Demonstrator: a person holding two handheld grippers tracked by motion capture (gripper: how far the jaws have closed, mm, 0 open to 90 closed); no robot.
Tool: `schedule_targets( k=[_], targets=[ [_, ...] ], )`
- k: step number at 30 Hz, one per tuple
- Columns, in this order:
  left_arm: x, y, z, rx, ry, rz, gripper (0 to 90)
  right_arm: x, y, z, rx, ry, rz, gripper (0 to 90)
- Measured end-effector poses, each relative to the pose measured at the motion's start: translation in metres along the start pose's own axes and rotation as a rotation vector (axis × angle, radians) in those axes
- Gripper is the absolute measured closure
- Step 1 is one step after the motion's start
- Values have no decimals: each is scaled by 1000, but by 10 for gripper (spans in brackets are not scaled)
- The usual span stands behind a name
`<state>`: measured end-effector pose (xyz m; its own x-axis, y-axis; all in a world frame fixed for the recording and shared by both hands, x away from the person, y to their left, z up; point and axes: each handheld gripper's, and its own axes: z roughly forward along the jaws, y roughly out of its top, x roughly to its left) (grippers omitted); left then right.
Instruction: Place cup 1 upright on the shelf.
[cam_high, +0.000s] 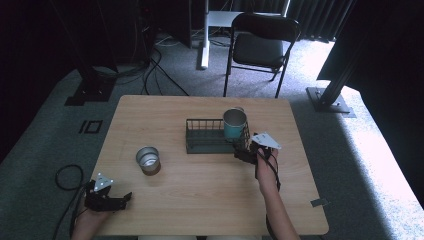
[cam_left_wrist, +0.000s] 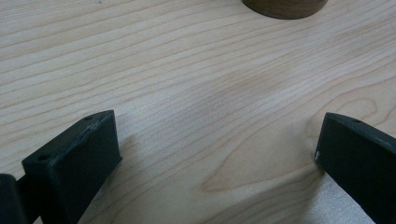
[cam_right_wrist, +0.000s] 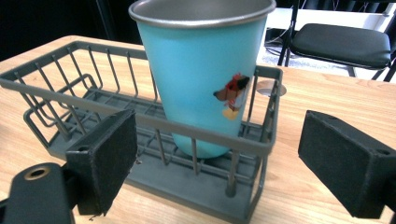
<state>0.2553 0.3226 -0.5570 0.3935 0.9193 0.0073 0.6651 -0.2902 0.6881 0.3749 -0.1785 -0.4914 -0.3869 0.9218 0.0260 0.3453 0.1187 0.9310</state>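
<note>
**Right gripper at basket, jaws apart**

The right gripper (cam_high: 248, 148) sits just beside the right end of the wire basket (cam_high: 197, 141), forearm extended across the table (cam_high: 200, 200). Its jaws are spread wide, grasping nothing. The teal cup (cam_right_wrist: 201, 79) stands upright inside the basket's right end. The left gripper (cam_high: 107, 199) rests at the near left table edge, jaws released, near the brown cup (cam_high: 148, 160).

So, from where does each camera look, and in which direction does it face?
High view: above the person's side, facing forward and down on the table; both forearms, left hand-held gripper, right hand-held gripper.
Left gripper view: along open jaws, over bare wood toward the brown cup.
Right gripper view: along open jaws toward the blue cup in the wire basket.
High and right gripper views share cup and basket.
</note>
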Motion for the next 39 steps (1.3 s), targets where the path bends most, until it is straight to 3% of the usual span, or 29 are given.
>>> schedule_targets(
  k=[11,17,39],
  targets=[
    [0,0,0,-1,0,0,4,-7,-17,-10,27,33,7,131],
    [0,0,0,0,0,0,4,-14,-29,-15,67,27,13,131],
    [0,0,0,0,1,0,4,-41,-60,-46,132,10,38,132]
  ],
)
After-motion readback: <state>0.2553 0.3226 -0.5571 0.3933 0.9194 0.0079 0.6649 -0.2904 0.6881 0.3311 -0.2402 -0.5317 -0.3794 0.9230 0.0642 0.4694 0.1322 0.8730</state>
